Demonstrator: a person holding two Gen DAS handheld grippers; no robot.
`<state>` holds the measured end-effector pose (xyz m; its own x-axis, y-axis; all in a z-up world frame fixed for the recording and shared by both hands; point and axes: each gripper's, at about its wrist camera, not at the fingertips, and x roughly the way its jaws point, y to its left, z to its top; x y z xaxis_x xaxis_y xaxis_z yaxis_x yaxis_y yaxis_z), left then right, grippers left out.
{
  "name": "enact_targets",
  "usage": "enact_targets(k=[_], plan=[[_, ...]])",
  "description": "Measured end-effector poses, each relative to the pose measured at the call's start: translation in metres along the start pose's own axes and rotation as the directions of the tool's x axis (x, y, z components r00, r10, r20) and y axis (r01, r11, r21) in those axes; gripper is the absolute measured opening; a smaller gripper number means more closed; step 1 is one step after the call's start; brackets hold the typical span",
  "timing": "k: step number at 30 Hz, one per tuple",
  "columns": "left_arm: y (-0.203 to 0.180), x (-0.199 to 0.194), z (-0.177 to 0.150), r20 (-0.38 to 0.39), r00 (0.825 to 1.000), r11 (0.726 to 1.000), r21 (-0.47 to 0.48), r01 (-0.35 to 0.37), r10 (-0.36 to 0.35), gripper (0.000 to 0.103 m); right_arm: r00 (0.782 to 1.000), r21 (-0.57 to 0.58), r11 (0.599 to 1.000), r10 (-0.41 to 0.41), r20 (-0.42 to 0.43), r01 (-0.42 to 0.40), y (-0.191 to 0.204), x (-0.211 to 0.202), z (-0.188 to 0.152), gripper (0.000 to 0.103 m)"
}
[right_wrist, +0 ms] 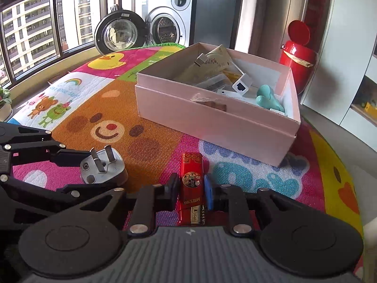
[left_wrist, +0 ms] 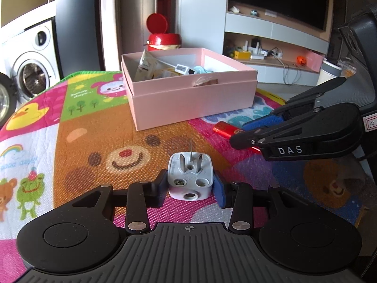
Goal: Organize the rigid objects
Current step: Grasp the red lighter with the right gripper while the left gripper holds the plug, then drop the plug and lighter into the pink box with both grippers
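Both claws were clamped on their loads, the left gripper (left_wrist: 190,186) pinching a white three-pin plastic plug (left_wrist: 189,176) and the right gripper (right_wrist: 190,188) a red rectangular lighter (right_wrist: 191,184), each low over the cartoon play mat (left_wrist: 94,146), presumably bound for the open pink cardboard box (left_wrist: 188,101) just beyond

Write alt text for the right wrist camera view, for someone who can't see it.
The right hand-held gripper clamps a red lighter over a colourful play mat. Beside it, the left hand-held gripper holds a white plug; behind sits a pink box of small items.
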<state>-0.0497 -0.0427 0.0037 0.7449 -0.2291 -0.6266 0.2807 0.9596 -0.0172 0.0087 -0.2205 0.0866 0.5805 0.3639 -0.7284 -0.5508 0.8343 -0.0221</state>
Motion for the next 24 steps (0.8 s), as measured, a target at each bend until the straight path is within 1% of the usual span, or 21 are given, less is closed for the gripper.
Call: enact_targets(k=[3, 6, 8, 10, 12, 13, 15, 16, 19, 21, 22, 24], plan=[[-0.003, -0.006, -0.003, -0.013, 1.0, 1.0, 0.019, 0.002, -0.002, 0.044, 1.0, 0.008, 1.0, -0.009, 0.01, 0.009, -0.001, -0.026, -0.011, 0.023], [-0.005, -0.012, -0.005, -0.018, 1.0, 0.999, 0.028, 0.018, -0.018, 0.044, 0.999, 0.03, 0.999, -0.031, 0.042, 0.029, -0.005, -0.052, -0.017, 0.023], [-0.004, -0.018, -0.005, 0.002, 0.999, 0.999, 0.017, 0.05, -0.05, 0.044, 0.997, 0.046, 0.998, -0.038, 0.067, 0.035, -0.008, -0.066, -0.017, 0.023], [0.0, -0.029, 0.003, 0.061, 0.995, 0.996, -0.004, 0.084, -0.083, 0.044, 0.995, 0.057, 0.998, -0.036, 0.096, 0.031, -0.011, -0.077, -0.014, 0.023], [0.007, -0.037, 0.017, 0.119, 0.988, 0.995, -0.026, 0.1, -0.096, 0.044, 0.99, 0.068, 0.998, -0.022, 0.138, 0.013, -0.016, -0.087, -0.004, 0.023], [0.01, -0.042, 0.03, 0.164, 0.982, 0.994, -0.03, 0.101, -0.095, 0.044, 0.988, 0.074, 0.997, -0.017, 0.153, 0.005, -0.019, -0.09, 0.0, 0.023], [0.015, -0.046, 0.053, 0.221, 0.972, 0.996, -0.015, 0.086, -0.08, 0.044, 0.98, 0.088, 0.996, -0.014, 0.197, -0.004, -0.026, -0.095, 0.015, 0.023], [0.017, -0.046, 0.067, 0.248, 0.966, 0.997, -0.007, 0.072, -0.068, 0.044, 0.973, 0.097, 0.995, -0.027, 0.228, 0.005, -0.031, -0.096, 0.027, 0.023], [0.024, -0.034, 0.105, 0.309, 0.95, 0.998, -0.01, 0.054, -0.048, 0.044, 0.957, 0.132, 0.991, -0.069, 0.284, 0.032, -0.047, -0.088, 0.059, 0.023], [0.029, -0.018, 0.128, 0.329, 0.943, 0.998, -0.031, 0.056, -0.043, 0.044, 0.949, 0.176, 0.984, -0.08, 0.304, 0.027, -0.064, -0.073, 0.086, 0.023], [0.034, -0.003, 0.143, 0.325, 0.945, 0.996, -0.056, 0.062, -0.041, 0.044, 0.945, 0.193, 0.981, -0.071, 0.32, 0.008, -0.074, -0.062, 0.099, 0.023], [0.04, 0.03, 0.163, 0.267, 0.963, 0.994, -0.091, 0.056, -0.03, 0.044, 0.941, 0.227, 0.974, -0.073, 0.329, -0.004, -0.086, -0.044, 0.114, 0.041]])
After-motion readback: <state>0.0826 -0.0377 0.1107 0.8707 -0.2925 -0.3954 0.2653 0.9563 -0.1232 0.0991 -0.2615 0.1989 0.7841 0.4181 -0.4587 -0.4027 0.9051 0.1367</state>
